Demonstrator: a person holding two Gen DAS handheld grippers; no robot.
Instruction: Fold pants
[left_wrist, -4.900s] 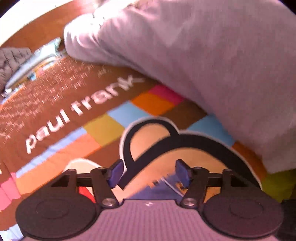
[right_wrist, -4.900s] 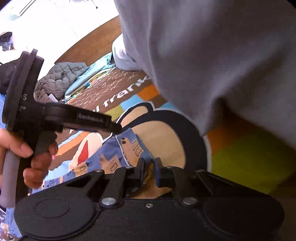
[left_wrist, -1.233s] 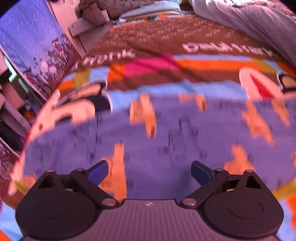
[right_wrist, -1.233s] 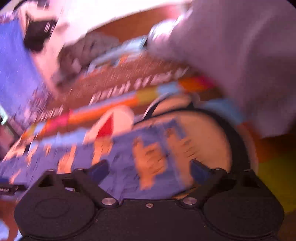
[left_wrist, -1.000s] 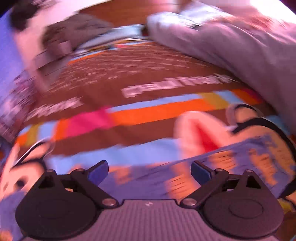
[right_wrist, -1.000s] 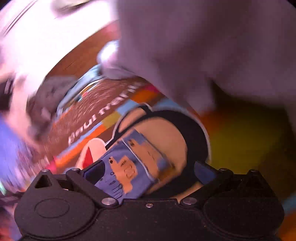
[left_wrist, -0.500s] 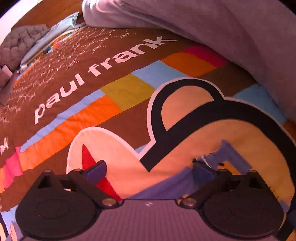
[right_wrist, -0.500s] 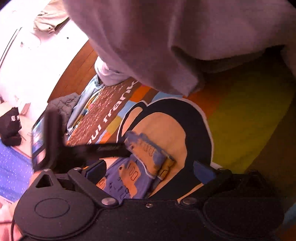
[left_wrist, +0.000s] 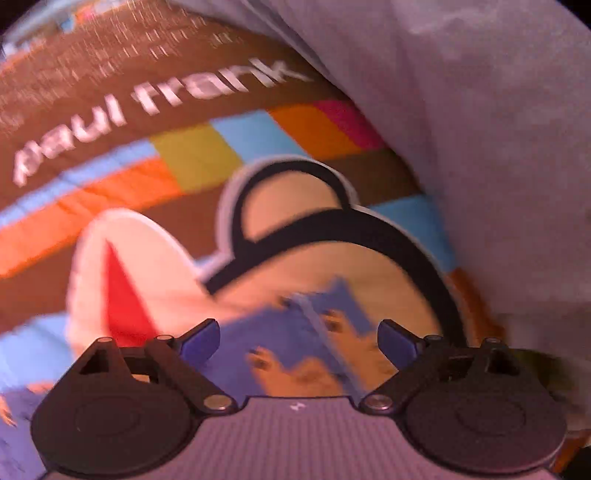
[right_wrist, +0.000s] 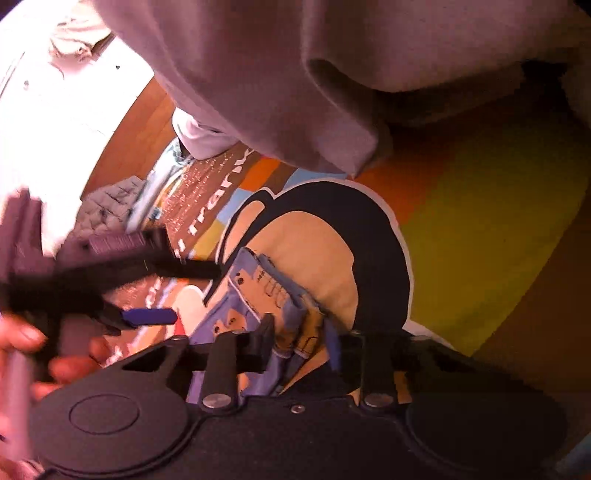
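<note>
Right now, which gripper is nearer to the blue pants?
Right. The right gripper is closing with the blue pants bunched between its fingers; the left gripper hangs wide above the cloth, closing slightly.

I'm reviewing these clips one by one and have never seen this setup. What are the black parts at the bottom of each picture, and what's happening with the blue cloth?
Each picture comes from a camera mounted on a handheld two-finger tool, looking forward along its fingers. A person holds one per hand. The left tool hangs wide above the blue patterned pants, which lie on a colourful printed blanket. The right tool is closing, with a bunched edge of the pants between its fingers. The person's hand shows in the right view.
</note>
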